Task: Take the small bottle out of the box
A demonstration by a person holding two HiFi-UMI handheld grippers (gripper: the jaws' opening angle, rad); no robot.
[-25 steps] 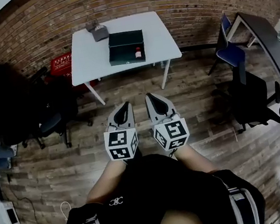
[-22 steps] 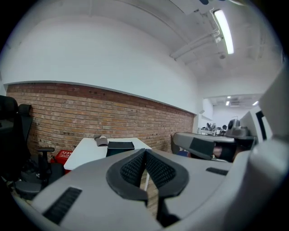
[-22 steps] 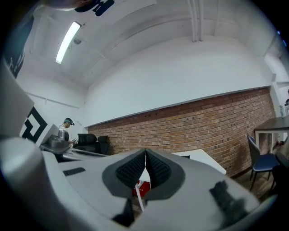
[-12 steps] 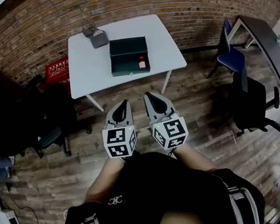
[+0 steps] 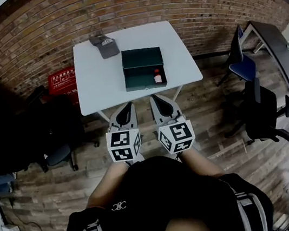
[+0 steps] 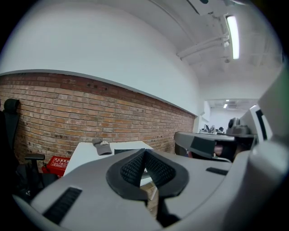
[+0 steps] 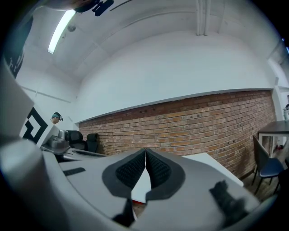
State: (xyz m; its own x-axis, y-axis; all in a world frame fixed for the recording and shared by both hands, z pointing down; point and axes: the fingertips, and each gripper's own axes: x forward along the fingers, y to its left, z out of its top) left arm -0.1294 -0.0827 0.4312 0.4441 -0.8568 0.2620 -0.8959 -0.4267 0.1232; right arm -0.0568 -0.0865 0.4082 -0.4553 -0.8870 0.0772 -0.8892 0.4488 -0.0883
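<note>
A small red-capped bottle is seen standing in the near right corner of the dark green open box. The box is set on the white rectangular table. The left gripper and the right gripper are held short of the table, each with its jaws pressed together on nothing. The bottle is judged light, rigid and probably smooth, so easily tipped. It would best be taken from above, across its body just under the cap.
</note>
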